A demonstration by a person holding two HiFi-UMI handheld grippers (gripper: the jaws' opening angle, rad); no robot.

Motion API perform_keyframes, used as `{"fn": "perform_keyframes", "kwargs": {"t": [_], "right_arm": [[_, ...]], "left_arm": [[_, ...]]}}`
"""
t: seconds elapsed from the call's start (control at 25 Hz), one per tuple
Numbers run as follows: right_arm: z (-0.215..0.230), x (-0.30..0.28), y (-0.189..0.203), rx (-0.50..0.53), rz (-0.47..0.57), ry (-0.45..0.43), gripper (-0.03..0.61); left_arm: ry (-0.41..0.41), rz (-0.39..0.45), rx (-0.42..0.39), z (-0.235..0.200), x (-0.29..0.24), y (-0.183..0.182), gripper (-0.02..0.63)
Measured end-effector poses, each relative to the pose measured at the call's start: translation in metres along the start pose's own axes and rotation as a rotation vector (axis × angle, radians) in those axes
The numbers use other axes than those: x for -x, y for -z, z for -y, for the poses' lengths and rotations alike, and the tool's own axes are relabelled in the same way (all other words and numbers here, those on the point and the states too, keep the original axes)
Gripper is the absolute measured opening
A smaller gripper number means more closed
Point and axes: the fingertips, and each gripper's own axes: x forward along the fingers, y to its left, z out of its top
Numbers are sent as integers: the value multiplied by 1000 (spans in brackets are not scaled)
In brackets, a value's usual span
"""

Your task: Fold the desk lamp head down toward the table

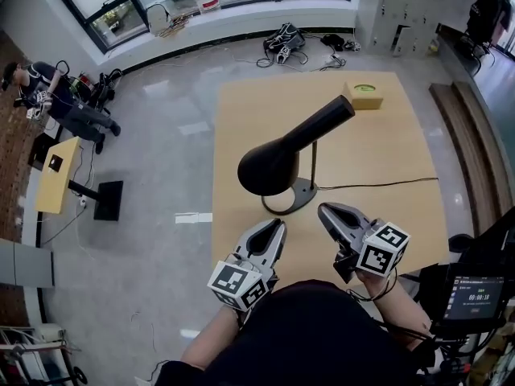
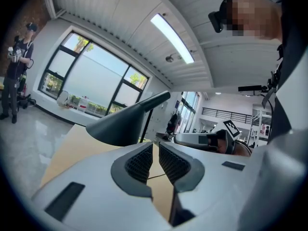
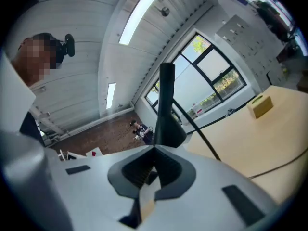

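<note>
Both hands are low at the near table edge, just short of the black desk lamp with a cone-shaped head [image 1: 269, 167], and neither touches it. The left gripper [image 1: 276, 227] is on the near-left of the lamp, pointing roughly level at it. Its jaws are a narrow slit apart with nothing between them, only tabletop showing through. The right gripper [image 1: 323, 211] is on the near-right of the lamp, rolled on its side, with its jaws closed tip to tip and empty. The lamp stands mid-way across the light wooden table [image 1: 249, 111] on a black ring base [image 1: 283, 208]. Its head is tilted, wide mouth low toward the person and narrow end raised toward a small yellow-green box [image 1: 364, 95] beyond the lamp. A thin black cord [image 1: 378, 185] runs right from the lamp base. Far left of the lamp, a person in dark clothes [image 1: 56, 95] stands on the floor by a small wooden side table [image 1: 55, 175]. Nothing lies between the grippers and the lamp.
</note>
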Motion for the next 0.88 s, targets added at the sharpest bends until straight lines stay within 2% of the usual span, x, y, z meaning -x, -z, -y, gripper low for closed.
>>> {"fn": "perform_keyframes", "kwargs": {"t": [0.12,0.4,0.68,0.88], "right_arm": [[-10,-4,22,43,-74,-16,5],[-22,-4,40,171,-117,22,5],[-27,0,29,279,-63,61,5],[-20,5,24,284,-36,93,5]], "left_arm": [[6,-11,5,2,-1,3,44],[1,-49,27,4,1,15,44],[-2,-52,23,5,3,14,43],[9,-61,14,7,0,18,44]]}}
